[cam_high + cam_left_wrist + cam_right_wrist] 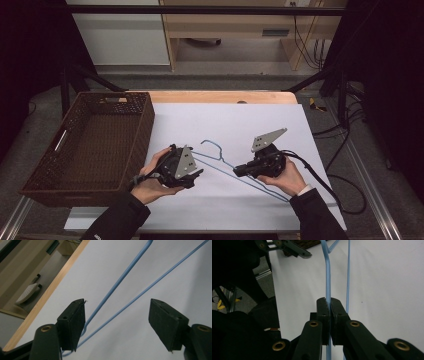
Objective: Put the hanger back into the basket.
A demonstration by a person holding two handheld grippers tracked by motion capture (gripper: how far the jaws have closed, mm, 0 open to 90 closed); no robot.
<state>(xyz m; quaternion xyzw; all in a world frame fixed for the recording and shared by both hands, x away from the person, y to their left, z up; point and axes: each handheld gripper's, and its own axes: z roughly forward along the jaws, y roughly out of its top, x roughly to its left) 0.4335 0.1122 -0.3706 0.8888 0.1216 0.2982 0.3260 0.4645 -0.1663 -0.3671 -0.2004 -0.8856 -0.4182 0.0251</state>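
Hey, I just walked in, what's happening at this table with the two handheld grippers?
A person is working on a blue wire hanger that lies on the white table cover. The right gripper is shut on one of the hanger's wires. The left gripper is open, its jaws spread on either side of two hanger wires without closing on them. A brown wicker basket stands at the left of the table.
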